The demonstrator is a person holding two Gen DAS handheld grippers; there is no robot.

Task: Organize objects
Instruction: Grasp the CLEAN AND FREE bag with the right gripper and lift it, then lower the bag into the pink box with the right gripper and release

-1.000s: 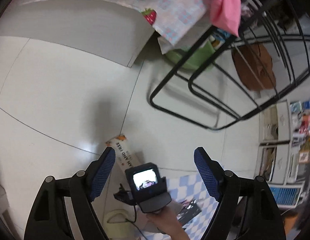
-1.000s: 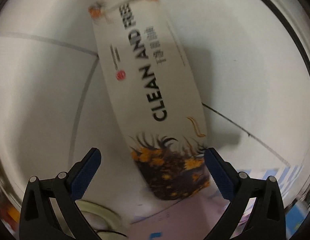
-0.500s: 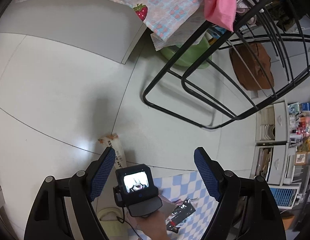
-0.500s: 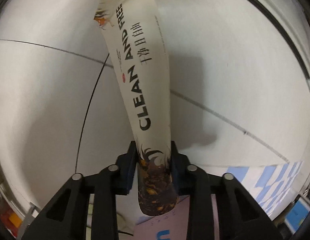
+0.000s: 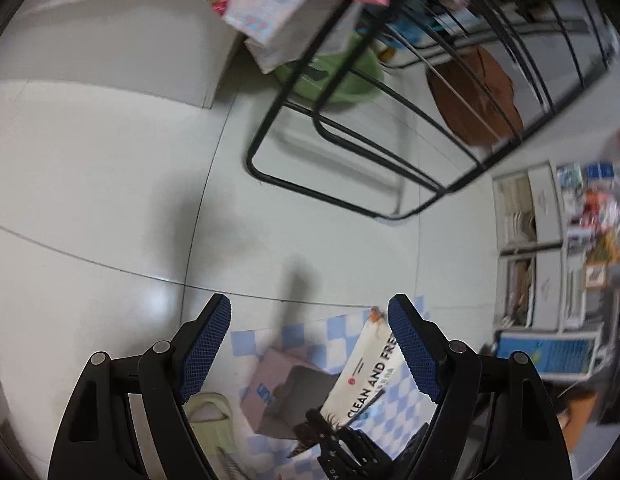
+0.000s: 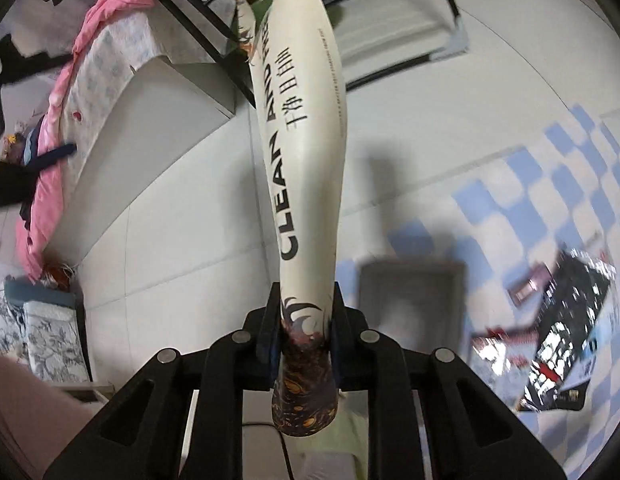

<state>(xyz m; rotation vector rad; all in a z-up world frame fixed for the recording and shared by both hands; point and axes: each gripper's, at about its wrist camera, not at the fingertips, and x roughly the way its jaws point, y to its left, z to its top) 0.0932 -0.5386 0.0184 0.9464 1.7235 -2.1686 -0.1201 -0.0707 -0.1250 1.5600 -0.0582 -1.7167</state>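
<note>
Packet (image 6: 306, 152) pinched by our right gripper (image 6: 302, 334), lifted clear of the floor.
Our left gripper (image 5: 310, 344) stands spread and empty; at its five o'clock the packet is partly hidden behind one blue pad (image 5: 414, 352), above a blurred checked mat (image 5: 310, 332) and box (image 5: 278, 392).

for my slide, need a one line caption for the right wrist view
Right gripper shut on the CLEAN AND FREE pack, above the tiled floor.

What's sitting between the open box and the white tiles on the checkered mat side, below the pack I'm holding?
Nothing: in the right wrist view, only bare blue-checkered mat lies between the open box and the tiles; the pack hangs above.
</note>
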